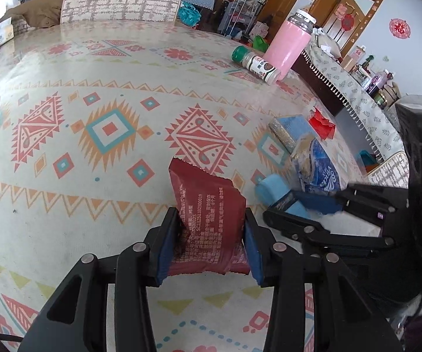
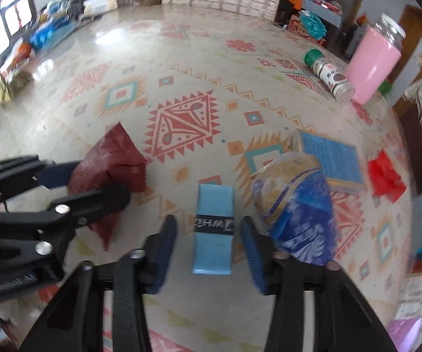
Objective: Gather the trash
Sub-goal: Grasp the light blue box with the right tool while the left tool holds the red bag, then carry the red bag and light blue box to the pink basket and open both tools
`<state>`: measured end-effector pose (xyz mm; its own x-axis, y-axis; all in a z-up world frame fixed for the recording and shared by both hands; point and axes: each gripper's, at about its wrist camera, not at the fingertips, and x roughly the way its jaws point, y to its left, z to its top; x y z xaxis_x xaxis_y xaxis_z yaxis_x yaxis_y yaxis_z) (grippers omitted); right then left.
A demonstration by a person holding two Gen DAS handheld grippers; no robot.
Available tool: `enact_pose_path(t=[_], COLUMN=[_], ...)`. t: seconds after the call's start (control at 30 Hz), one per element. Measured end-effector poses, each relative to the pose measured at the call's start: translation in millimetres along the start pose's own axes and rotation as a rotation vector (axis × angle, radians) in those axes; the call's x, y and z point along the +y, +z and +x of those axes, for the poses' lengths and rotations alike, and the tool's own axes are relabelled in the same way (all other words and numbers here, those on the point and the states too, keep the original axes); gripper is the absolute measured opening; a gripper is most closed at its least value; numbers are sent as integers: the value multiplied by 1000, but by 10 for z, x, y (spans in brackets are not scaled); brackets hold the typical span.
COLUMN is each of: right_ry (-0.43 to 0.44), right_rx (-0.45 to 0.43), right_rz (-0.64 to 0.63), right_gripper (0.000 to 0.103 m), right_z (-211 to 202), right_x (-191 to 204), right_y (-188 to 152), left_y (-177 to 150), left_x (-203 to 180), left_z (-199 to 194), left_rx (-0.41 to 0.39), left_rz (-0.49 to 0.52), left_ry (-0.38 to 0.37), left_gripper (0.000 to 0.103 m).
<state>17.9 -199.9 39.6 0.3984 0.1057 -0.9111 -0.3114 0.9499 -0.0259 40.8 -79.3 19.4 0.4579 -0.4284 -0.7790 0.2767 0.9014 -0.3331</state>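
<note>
Two grippers — left gripper [image 1: 208, 246] clamps red wrapper [image 1: 208, 205], right gripper [image 2: 209, 252] gapes around blue roll [image 2: 214, 226] — crumpled blue bag [image 2: 296, 214] alongside.

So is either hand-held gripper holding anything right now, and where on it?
The left hand-held gripper is shut on the dark red snack wrapper, pinching its lower half by both side edges. The right hand-held gripper is open, straddling the light blue pack.

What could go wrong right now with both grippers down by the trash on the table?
1. The left gripper pinches only the lower part of the red wrapper; the thin foil might slip out when lifted.
2. The right gripper is open around the light blue roll, and the crumpled blue bag sits right beside one finger, so closing may snag it.
3. The two grippers are close together and may bump.
</note>
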Motion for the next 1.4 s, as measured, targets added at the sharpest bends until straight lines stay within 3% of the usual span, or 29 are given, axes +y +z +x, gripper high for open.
enact_pose_path(t=[0.2,0.27,0.67,1.13,1.4], right_ry=[26,43,55,2,-27], right_rx=[-31,-56,-208,-274,-287], right_rz=[85,123,323,475,530], right_gripper=[28,28,28,28,28], right_z=[-162,-282,-1077,-1449,-1500], right_x=[36,8,-23,441,500], right_y=[-290,-432,-1186,-1291,-1269], left_y=[-8,-3,44,31,-27], left_x=[-62,-59,64,132,66], left_z=[23,29,-130,-257,-248], left_rx=[-16,-20,-120,-144,-146], left_rz=[22,23,-46,-133,-122], left_ry=[28,22,-6,-85,-118], left_gripper=[44,39,36,36,36])
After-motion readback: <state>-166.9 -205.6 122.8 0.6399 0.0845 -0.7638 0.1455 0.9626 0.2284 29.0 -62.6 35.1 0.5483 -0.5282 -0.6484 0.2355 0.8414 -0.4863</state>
